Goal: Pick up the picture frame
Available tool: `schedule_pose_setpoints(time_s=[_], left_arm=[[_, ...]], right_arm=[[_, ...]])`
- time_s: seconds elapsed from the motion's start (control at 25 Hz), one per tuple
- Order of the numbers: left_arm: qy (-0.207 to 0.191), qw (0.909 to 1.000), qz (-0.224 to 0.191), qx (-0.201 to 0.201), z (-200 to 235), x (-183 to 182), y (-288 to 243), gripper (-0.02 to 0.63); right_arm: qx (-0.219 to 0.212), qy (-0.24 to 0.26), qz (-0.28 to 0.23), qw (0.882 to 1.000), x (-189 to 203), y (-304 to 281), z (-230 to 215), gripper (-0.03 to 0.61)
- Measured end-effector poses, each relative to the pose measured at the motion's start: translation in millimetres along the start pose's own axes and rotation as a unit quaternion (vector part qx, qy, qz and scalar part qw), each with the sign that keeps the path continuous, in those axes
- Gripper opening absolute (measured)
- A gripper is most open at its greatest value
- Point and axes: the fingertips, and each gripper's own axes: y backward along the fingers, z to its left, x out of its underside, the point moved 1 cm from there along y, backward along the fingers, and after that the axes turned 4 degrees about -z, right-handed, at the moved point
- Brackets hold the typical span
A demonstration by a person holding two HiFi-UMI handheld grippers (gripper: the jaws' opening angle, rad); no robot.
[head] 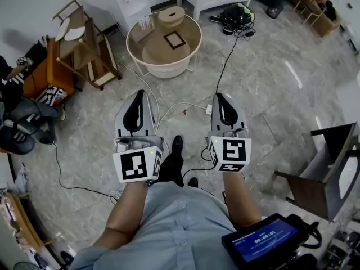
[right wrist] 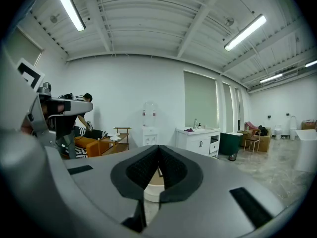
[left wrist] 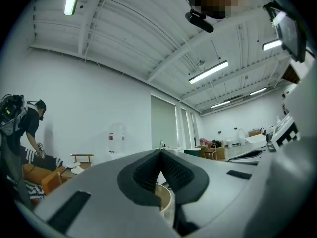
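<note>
**Marble floor lies between two closed grippers and the picture frame**

Head view: the picture frame [head: 175,40], dark-edged with a pale middle, lies flat on a round cream table [head: 193,50] at the top of the picture. A round tan box [head: 171,17] and a clear glass item [head: 145,22] stand on the same tabletop behind it. The left gripper [head: 140,93] and the right gripper [head: 219,96] are held side by side lower down, over grey marble floor [head: 270,94]. Both point toward the table and are well apart from it. Each one's jaws are together, with nothing in them. A marker cube [head: 138,166] sits on the rear of the left gripper. Black and white cables [head: 225,66] trail across the floor. A wooden rack [head: 84,44] stands left of the table and a dark chair [head: 332,167] stands at the right edge.

Left gripper view: the left gripper [left wrist: 161,152] has its ribbed pads meeting at the tips and grips nothing. A curve of the cream table [left wrist: 167,202] shows in the narrow gap below them. A person in dark clothes [left wrist: 29,128] bends over at the far left by an orange sofa [left wrist: 42,175].

Right gripper view: the right gripper [right wrist: 159,147] is likewise closed tip to tip and empty. The table [right wrist: 152,188] shows low between the pads, and whether the frame is visible there I cannot tell. A white cabinet [right wrist: 198,140] stands against the back wall.
</note>
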Motion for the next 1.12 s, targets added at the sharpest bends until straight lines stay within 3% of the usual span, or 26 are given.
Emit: schedule_pose_setpoints(time_s=[0.32, 0.52, 0.8, 1.12], left_arm=[[-0.002, 1.0, -0.009, 0.001, 72.2, 5.3, -116.0, 0.011], [0.001, 0.9997, -0.025, 0.006, 102.5, -0.8, -168.1, 0.011], [0.016, 0.9992, -0.033, 0.017, 104.7, 6.6, -208.5, 0.011], [0.013, 0.9995, -0.004, 0.028, 85.9, 39.0, -263.7, 0.011]], right_arm=[[0.009, 0.009, -0.009, 1.0, -33.7, -135.0, -3.2, 0.014], [0.026, 0.02, -0.024, 0.999, -60.9, -186.7, -11.1, 0.014], [0.047, 0.034, -0.035, 0.998, -73.4, -212.9, -33.9, 0.014], [0.052, 0.02, -0.014, 0.998, -49.1, -254.9, -72.7, 0.014]])
